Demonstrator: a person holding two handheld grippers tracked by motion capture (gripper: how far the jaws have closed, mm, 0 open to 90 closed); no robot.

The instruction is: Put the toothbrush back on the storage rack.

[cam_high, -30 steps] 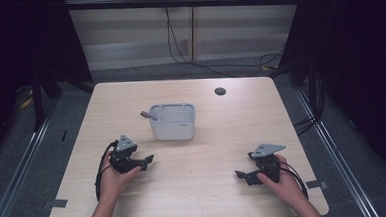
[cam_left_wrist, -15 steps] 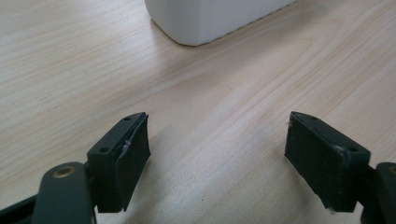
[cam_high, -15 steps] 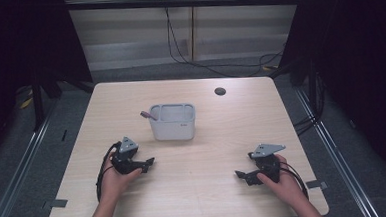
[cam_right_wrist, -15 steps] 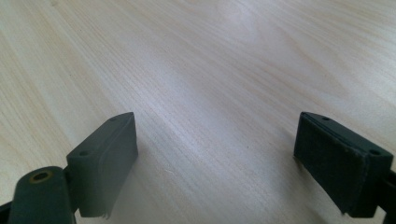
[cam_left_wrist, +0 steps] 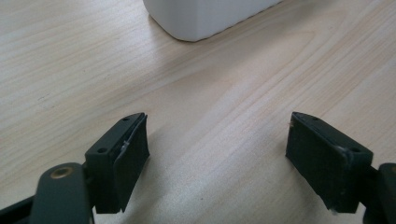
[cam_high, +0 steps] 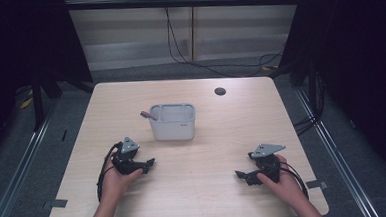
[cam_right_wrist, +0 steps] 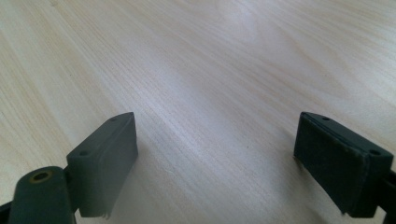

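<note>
Wooden table (cam_high: 210, 187); white bin (cam_high: 173, 121) mid-table; left claw (cam_high: 149, 164) spread, right claw (cam_high: 240, 176) spread, both empty.

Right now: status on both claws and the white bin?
Left claw open, empty, low over the table. Right claw open, empty. White bin upright mid-table, untouched, a pink-tipped item leaning out its left side. Nothing between claws and bin.

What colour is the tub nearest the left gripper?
White; the tub shows best in the high view.
</note>
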